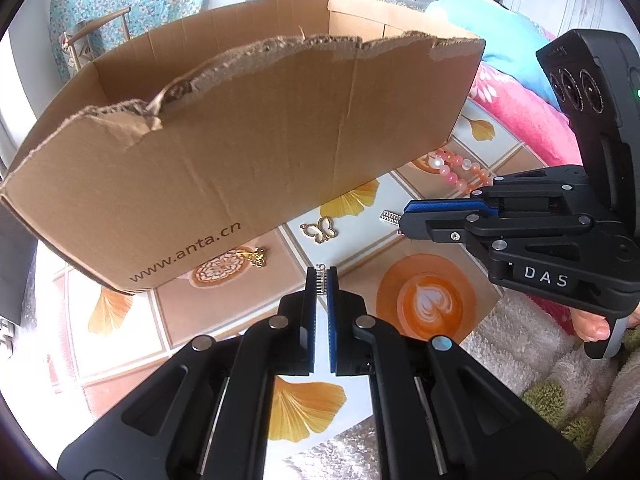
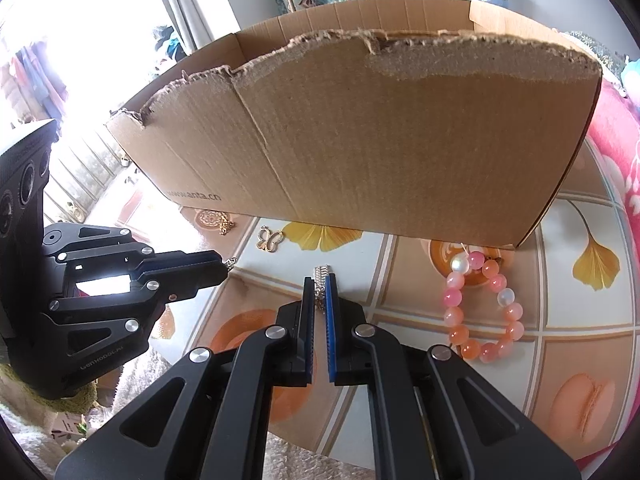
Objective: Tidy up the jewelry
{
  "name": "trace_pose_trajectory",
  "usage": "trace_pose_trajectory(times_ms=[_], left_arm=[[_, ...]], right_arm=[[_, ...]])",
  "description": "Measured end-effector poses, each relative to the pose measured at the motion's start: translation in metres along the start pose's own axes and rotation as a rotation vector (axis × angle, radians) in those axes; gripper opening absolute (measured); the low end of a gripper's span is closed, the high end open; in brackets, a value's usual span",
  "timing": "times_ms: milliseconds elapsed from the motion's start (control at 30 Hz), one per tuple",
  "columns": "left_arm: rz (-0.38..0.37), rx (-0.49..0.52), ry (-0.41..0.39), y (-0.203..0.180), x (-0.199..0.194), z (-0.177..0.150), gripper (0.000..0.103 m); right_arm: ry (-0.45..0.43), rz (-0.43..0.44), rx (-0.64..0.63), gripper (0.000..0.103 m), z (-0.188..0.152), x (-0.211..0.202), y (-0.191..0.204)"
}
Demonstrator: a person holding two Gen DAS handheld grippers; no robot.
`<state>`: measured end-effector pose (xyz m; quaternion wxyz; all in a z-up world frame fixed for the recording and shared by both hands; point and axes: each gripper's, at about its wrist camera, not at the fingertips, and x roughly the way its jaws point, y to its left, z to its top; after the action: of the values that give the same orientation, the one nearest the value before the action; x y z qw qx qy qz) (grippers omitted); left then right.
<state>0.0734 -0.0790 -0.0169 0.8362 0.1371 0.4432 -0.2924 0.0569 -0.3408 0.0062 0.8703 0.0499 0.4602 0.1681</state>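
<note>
My left gripper (image 1: pixel 321 276) is shut on a small silver rhinestone piece (image 1: pixel 320 280), held above the table; it shows from the side in the right wrist view (image 2: pixel 224 268). My right gripper (image 2: pixel 320 280) is shut on another silver rhinestone piece (image 2: pixel 321 276); it shows in the left wrist view (image 1: pixel 402 220) with the piece (image 1: pixel 390 216) sticking out. A torn cardboard box (image 1: pixel 240 140) (image 2: pixel 380 140) stands just beyond both. On the table lie a gold butterfly pendant (image 1: pixel 320 230) (image 2: pixel 270 239), a gold chain (image 1: pixel 258 258) (image 2: pixel 226 226) and a pink bead bracelet (image 2: pixel 482 308) (image 1: pixel 460 172).
The table (image 1: pixel 400 196) has a patterned cloth with ginkgo leaves and coffee cups. A pink and blue blanket (image 1: pixel 520 112) lies at the right. Fluffy white and green fabric (image 1: pixel 540 368) lies by the near edge.
</note>
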Motion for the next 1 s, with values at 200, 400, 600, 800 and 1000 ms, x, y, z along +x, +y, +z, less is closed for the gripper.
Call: trace_pose_trajectory(times_ms=[200, 400, 600, 800, 1000], left_arm=[[0.012, -0.014, -0.033, 0.002, -0.016, 0.000, 0.004], [0.022, -0.022, -0.086, 0.003, -0.038, 0.001, 0.004], [0.013, -0.050, -0.077, 0.003, -0.035, 0.000, 0.004], [0.016, -0.074, -0.069, 0.008, -0.032, -0.005, 0.004], [0.004, -0.096, -0.071, 0.015, -0.028, -0.009, 0.004]], right_arm=[[-0.038, -0.006, -0.017, 0.005, 0.001, -0.016, 0.004], [-0.067, -0.019, -0.031, 0.005, 0.003, -0.029, 0.006], [-0.008, 0.010, 0.019, 0.024, 0.003, -0.017, -0.005], [0.035, -0.010, -0.038, 0.027, 0.012, 0.003, 0.003], [0.076, -0.077, -0.103, 0.021, 0.016, 0.019, 0.015]])
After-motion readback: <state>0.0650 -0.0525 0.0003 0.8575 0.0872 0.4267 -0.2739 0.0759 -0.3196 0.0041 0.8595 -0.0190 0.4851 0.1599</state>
